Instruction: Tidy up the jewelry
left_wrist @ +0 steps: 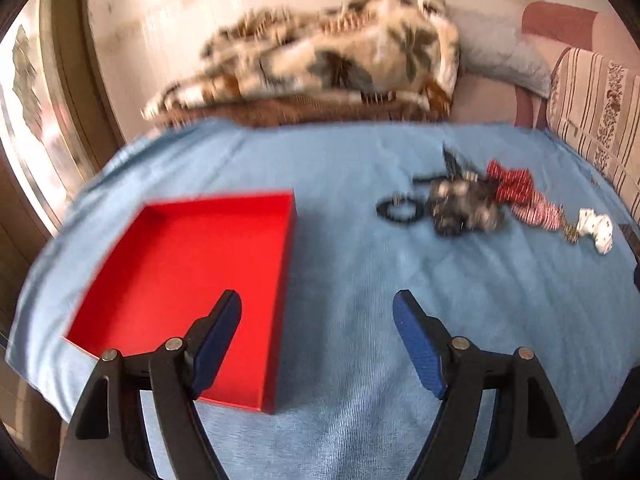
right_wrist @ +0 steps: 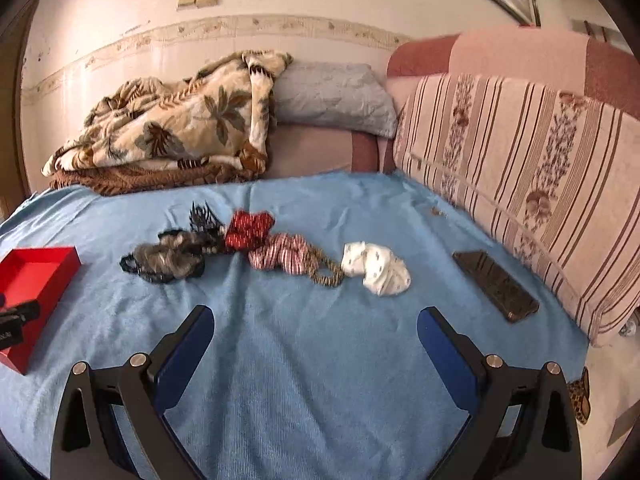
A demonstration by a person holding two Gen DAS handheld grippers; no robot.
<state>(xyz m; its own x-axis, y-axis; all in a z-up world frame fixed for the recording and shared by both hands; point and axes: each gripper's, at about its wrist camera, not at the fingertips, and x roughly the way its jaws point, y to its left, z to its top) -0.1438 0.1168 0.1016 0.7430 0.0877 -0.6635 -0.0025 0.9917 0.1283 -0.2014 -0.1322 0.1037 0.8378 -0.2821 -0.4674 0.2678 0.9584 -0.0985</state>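
Hovering over the blue cloth (right_wrist: 280, 340), I see both my left gripper (left_wrist: 318, 308) and right gripper (right_wrist: 316, 324) with jaws apart, holding nothing. My red box (left_wrist: 180, 280) lies under the left one, while the scrunchies (right_wrist: 276, 256) sit in a row well ahead, beside a dark phone (right_wrist: 496, 286).

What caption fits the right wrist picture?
Open right gripper hovers over blue cloth before scrunchies and red box.
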